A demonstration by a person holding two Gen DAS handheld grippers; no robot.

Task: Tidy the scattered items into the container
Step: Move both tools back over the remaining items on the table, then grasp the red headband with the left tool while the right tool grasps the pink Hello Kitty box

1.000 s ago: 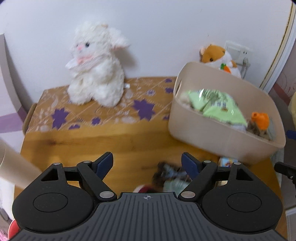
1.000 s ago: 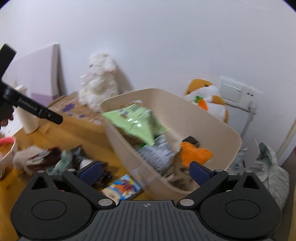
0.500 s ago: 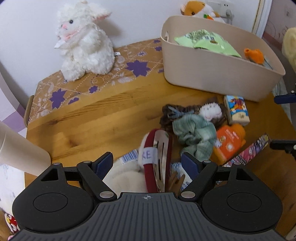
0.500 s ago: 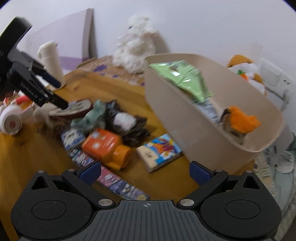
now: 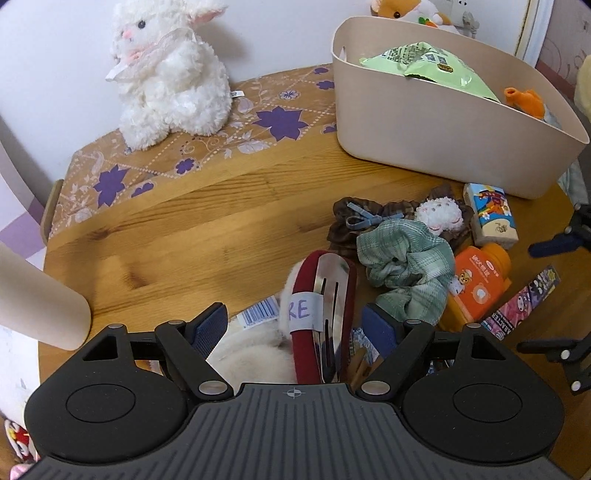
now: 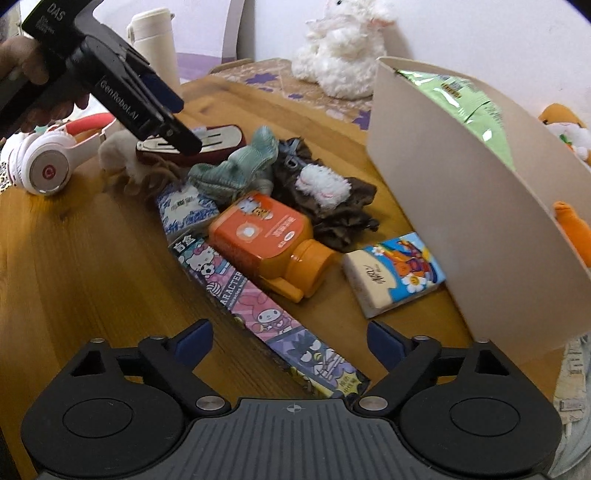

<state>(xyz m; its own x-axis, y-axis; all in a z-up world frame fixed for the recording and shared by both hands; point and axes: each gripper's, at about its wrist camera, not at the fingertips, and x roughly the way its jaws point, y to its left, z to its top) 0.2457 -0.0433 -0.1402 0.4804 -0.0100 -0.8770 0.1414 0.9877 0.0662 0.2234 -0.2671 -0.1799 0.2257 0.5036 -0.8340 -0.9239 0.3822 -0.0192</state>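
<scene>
A beige container (image 5: 424, 122) (image 6: 443, 192) holds a green bag and an orange toy. In front of it lies a pile: a red hair clip (image 5: 325, 288) (image 6: 218, 138), green scrunchie (image 5: 406, 266), brown scrunchie (image 6: 325, 199), orange bottle (image 6: 269, 236), tissue pack (image 6: 395, 273) and a long cartoon box (image 6: 266, 310). My left gripper (image 5: 293, 325) is open just above the red clip, which lies between its fingers without touching the pads. My right gripper (image 6: 290, 339) hangs over the cartoon box with its jaws closing, and the pads are clear of the box.
A white plush lamb (image 5: 170, 74) sits on a patterned cloth at the back. A cream flask (image 6: 155, 48) and white headphones (image 6: 48, 158) stand left of the pile. A hamster plush (image 5: 402, 7) is behind the container. A hand (image 6: 22, 59) holds the left gripper.
Both grippers have sunk and tipped down from the wall and container toward the pile. The left now straddles the red clip. The right jaws have narrowed a little.
</scene>
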